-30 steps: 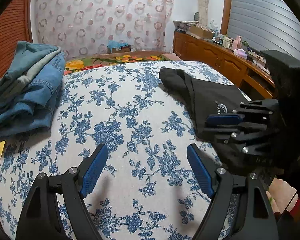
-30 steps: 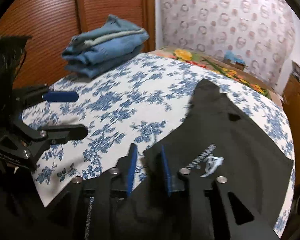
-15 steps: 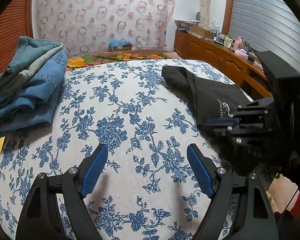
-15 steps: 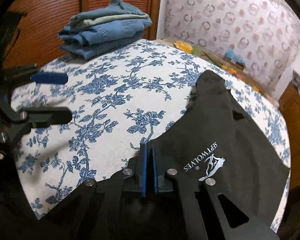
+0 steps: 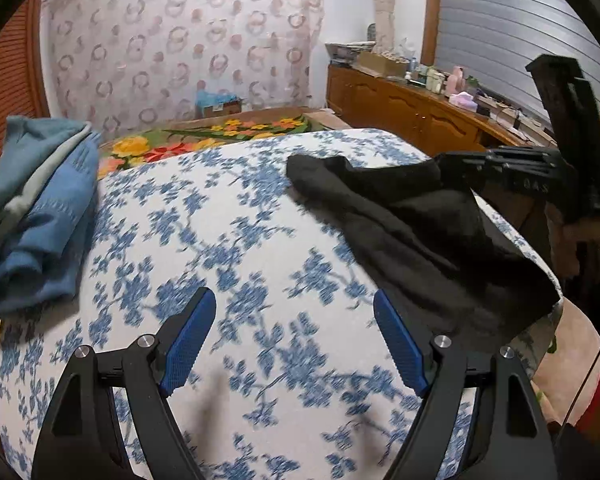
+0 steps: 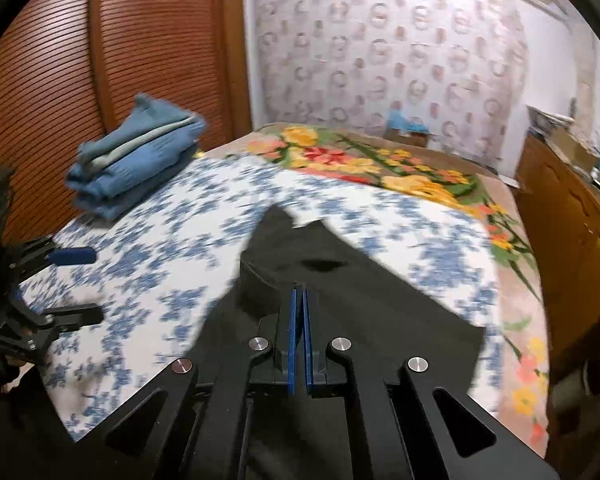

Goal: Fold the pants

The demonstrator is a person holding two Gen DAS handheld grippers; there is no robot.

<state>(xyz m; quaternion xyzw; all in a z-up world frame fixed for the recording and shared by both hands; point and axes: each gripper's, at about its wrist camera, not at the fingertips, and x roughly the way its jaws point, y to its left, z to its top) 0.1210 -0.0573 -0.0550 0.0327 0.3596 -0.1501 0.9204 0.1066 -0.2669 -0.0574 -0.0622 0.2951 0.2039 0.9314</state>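
Observation:
The black pants lie on the right side of the bed. They also fill the lower middle of the right wrist view. My right gripper is shut on an edge of the pants and holds it lifted off the bed. It shows at the right of the left wrist view with cloth hanging from it. My left gripper is open and empty above the blue floral sheet, left of the pants. It shows at the left of the right wrist view.
A stack of folded blue jeans sits at the bed's left side, also in the right wrist view. A wooden cabinet with clutter stands on the right. A slatted wooden wardrobe stands behind the jeans.
My right gripper closed on the pants edge and lifted it up and away from the bed. The left gripper stayed open and shifted slightly forward.

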